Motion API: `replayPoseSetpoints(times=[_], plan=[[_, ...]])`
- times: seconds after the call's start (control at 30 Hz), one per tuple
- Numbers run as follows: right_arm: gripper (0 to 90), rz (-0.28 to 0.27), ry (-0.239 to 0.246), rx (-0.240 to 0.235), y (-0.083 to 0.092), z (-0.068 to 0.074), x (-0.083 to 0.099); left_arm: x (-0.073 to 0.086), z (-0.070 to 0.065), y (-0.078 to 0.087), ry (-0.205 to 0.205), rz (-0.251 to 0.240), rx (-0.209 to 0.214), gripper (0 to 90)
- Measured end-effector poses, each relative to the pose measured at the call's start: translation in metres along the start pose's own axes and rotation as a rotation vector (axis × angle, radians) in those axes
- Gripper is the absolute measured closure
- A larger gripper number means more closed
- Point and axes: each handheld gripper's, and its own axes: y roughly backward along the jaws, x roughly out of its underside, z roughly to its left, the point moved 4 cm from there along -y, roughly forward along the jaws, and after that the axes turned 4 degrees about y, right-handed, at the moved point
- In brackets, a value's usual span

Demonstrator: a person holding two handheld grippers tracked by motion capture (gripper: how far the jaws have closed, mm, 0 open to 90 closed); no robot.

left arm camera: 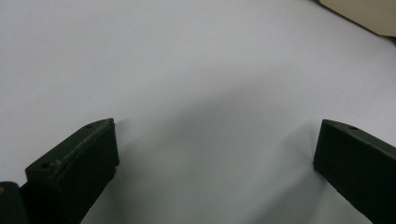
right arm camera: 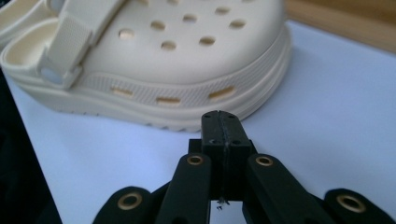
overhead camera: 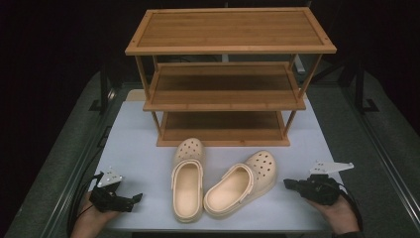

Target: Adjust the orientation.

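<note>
The right hand-held gripper (right arm camera: 219,122) is seen pressed together just right of the right clog (overhead camera: 241,182); the left hand-held gripper (overhead camera: 133,199), spread apart, rests at the near left of the surface (overhead camera: 133,139), beside the left clog (overhead camera: 188,183).

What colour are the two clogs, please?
Pale cream clogs; clearest in the right gripper view.

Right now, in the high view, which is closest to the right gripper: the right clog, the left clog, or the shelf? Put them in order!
From the right gripper:
1. Right clog, just to its left, toe angled toward it.
2. Left clog, beyond the right clog, mid-table.
3. Shelf, at the table's back.
</note>
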Motion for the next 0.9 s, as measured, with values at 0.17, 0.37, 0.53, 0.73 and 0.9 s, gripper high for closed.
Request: replayPoseSetpoints(times=[0.17,0.37,0.53,0.73,0.9], plan=[[89.8,0.034,0.026,-0.016,-0.017,0.004,0.0,0.0,0.0,0.0,0.002,0.0,0.0,0.0],[89.8,0.047,0.034,0.005,-0.029,-0.003,-0.01,0.0,0.0,0.0,0.002,-0.004,0.0,0.0],[89.7,0.061,0.045,0.023,-0.034,-0.006,-0.014,0.0,0.0,0.0,0.002,-0.004,-0.001,0.0],[89.8,0.083,0.056,0.029,-0.041,-0.01,-0.018,0.0,0.0,0.0,0.002,-0.003,0.0,0.0],[89.8,0.085,0.06,0.024,-0.047,-0.014,-0.024,0.0,0.0,0.0,0.002,-0.002,0.0,0.0]])
